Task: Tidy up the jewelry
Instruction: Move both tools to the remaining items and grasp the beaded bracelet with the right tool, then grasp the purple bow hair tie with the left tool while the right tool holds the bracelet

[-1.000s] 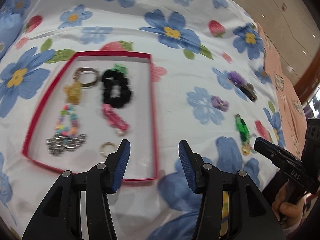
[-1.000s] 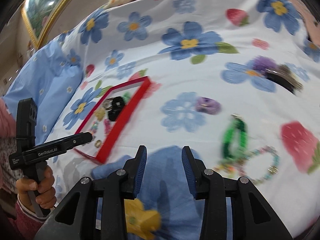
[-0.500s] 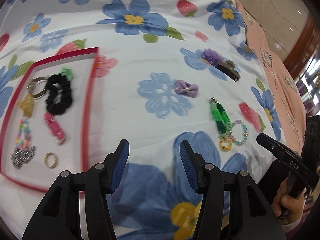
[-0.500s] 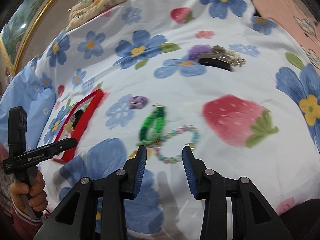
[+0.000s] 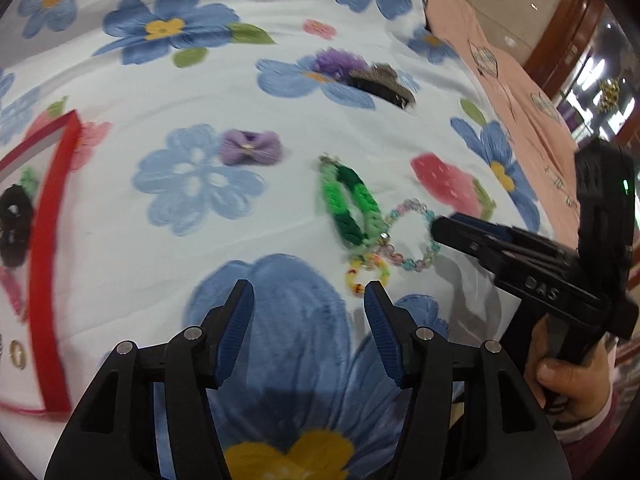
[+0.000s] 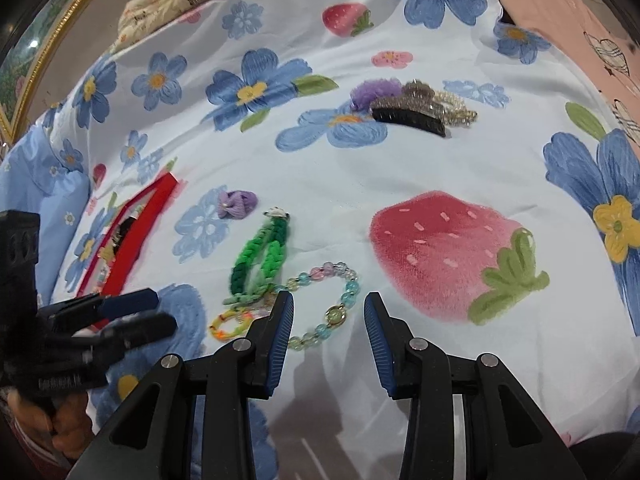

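My right claw (image 6: 326, 322) hangs released over the bed, its gap over the near arc of the beaded bracelet (image 6: 326, 300), which stretches toward 11 o'clock; my left claw (image 5: 308, 312), also released, has it farther off, at 1 o'clock

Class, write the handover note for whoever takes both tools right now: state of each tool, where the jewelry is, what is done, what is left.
Left tool: open, empty, above the sheet.
Right tool: open, empty, at the pastel bead bracelet.
Done: black scrunchie and gold ring lie in the red tray.
Left on the sheet: bead bracelet, green braided band, small rainbow ring, purple bow, hair clip pile.
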A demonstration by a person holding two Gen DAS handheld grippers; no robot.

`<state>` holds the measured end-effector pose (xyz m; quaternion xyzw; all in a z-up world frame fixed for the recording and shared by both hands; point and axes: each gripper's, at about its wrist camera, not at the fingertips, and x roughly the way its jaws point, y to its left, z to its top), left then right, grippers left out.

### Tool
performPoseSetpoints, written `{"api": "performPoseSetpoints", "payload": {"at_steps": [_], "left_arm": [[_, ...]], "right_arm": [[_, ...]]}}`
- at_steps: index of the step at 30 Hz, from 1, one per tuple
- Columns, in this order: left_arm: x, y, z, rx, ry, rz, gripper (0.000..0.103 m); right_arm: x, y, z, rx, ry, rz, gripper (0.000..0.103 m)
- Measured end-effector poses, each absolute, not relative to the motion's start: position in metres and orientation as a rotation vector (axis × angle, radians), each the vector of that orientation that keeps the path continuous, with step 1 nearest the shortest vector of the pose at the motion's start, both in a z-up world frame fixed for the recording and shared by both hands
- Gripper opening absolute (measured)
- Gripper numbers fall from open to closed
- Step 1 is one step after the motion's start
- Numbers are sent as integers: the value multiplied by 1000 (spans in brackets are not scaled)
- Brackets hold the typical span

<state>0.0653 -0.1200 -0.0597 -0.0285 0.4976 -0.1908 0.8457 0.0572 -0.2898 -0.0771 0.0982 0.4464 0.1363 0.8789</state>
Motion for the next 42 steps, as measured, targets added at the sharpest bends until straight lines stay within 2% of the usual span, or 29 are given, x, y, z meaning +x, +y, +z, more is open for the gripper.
{"api": "performPoseSetpoints", "payload": {"at_steps": [5, 7, 9, 12, 16, 21, 23, 24, 25, 27, 36, 39, 42], "left_arm": [[72, -139, -68, -51, 1066, -438, 57], [74, -145, -70, -44, 1067, -450, 57], [75, -151, -74, -26, 1072, -449, 57], [76, -156, -76, 0, 1064, -440, 56], [77, -159, -77, 17, 1052, -435, 28], [81, -160, -76, 10, 1058, -430, 17], [82, -160, -75, 0, 1069, -430, 17], [81, -159, -74, -12, 1074, -439, 22], [80, -157, -72, -25, 1077, -450, 31], [77, -155, -68, -26, 1062, -430, 36], [88, -165, -63, 2, 1046, -413, 37], [84, -166, -54, -4, 1029, -438, 44], [84, -159, -47, -3, 999, -420, 45]], "right_arm": [[69, -287, -91, 183, 967, 269, 34], [70, -287, -92, 168, 967, 254, 14], [70, -290, -91, 185, 962, 258, 8], [67, -295, -85, 206, 937, 263, 7], [64, -298, -72, 223, 896, 277, 7], [65, -298, -61, 230, 881, 304, 7], [65, -297, -59, 226, 880, 312, 7], [65, -297, -59, 225, 882, 318, 7], [64, -298, -59, 227, 884, 320, 7], [64, -300, -59, 228, 884, 325, 7], [62, -306, -65, 249, 905, 344, 7], [61, -307, -66, 253, 910, 349, 8], [60, -310, -65, 256, 909, 349, 8]]}}
